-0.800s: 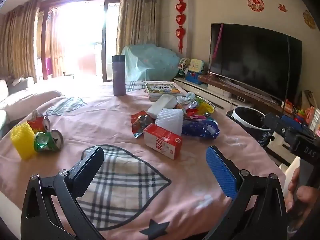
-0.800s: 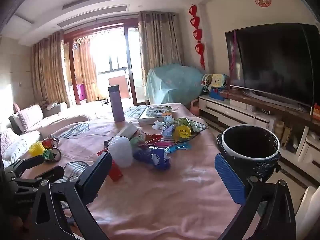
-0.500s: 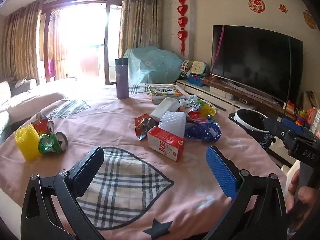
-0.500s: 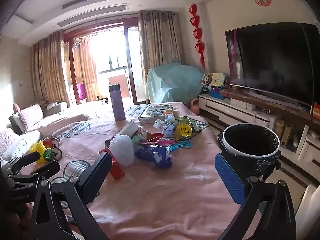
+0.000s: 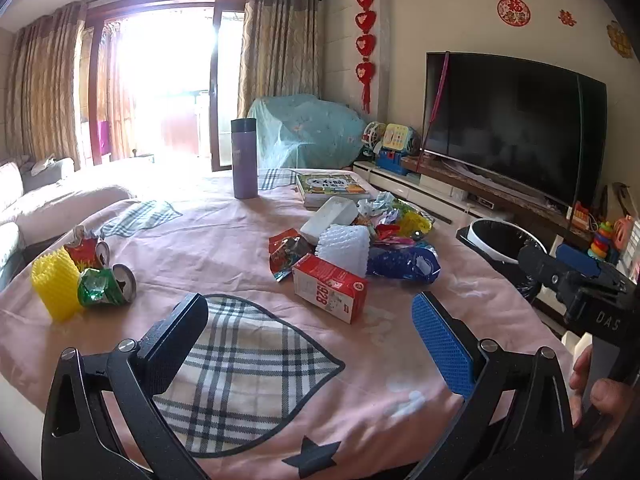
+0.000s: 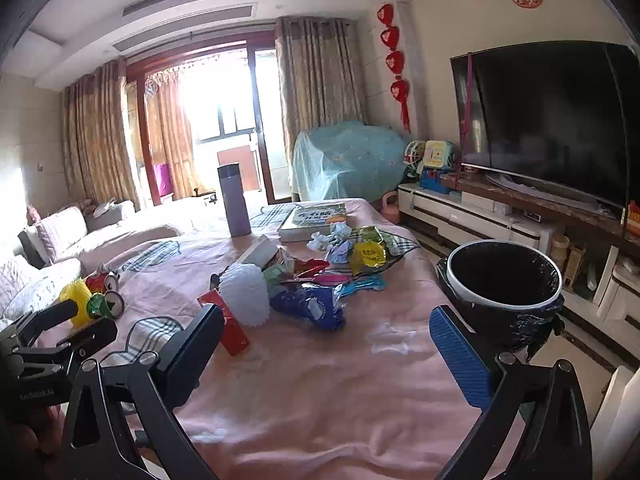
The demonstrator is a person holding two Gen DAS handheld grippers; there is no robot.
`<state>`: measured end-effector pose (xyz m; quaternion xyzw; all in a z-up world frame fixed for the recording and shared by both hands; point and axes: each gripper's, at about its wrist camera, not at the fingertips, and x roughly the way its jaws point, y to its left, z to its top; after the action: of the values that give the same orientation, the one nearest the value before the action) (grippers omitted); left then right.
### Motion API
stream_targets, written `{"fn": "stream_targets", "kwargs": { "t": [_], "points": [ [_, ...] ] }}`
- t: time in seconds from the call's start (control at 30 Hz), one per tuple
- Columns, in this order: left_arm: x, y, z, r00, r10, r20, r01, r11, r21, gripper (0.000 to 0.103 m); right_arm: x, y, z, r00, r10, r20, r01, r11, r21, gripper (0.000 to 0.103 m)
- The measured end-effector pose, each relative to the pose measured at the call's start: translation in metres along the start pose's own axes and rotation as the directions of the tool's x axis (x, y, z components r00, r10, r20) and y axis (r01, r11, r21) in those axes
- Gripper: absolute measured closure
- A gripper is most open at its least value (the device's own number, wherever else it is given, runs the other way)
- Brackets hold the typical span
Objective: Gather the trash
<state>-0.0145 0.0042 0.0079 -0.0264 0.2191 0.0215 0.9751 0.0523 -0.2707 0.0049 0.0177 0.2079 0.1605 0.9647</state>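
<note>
A round table under a pink cloth (image 5: pixel 224 240) held scattered trash, and everything here is placed relative to the red carton (image 5: pixel 330 293) printed with "928", which lay on its side near the table's middle. The left gripper (image 5: pixel 308 330) hovered over the table edge just in front of that carton, its jaws spread as wide as they go, with nothing between them. The right gripper (image 6: pixel 324 344) hung beside it to the right, equally wide and empty; its body showed the letters "DAS".

Touching the carton's far side stood a white foam net sleeve (image 5: pixel 345 247), with a crumpled red snack wrapper (image 5: pixel 286 251) to its left and a blue foil bag (image 5: pixel 402 264) to its right. Further behind lay a white box (image 5: pixel 330 217), crumpled paper and bright wrappers, then a children's book (image 5: pixel 330 186) whose title was too small to read, and a purple flask (image 5: pixel 244 158) standing upright.

Well left of the carton sat a yellow foam net (image 5: pixel 54 286), a crushed green can (image 5: pixel 106 286) and a crushed red can (image 5: pixel 86 250). Right of the carton, off the table's edge, stood a bin (image 6: pixel 504 280) lined with a black bag.
</note>
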Motion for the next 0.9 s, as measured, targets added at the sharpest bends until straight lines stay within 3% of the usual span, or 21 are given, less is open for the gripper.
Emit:
{"fn": "stream_targets", "kwargs": {
  "t": [0.9],
  "points": [
    [-0.0075,-0.0033,0.0045,0.999,0.017,0.031,-0.017,1.000,-0.001,0.000,-0.0078,-0.0038,0.0023,0.999,-0.009,0.031,0.009,1.000,0.017,0.000]
  ]
}}
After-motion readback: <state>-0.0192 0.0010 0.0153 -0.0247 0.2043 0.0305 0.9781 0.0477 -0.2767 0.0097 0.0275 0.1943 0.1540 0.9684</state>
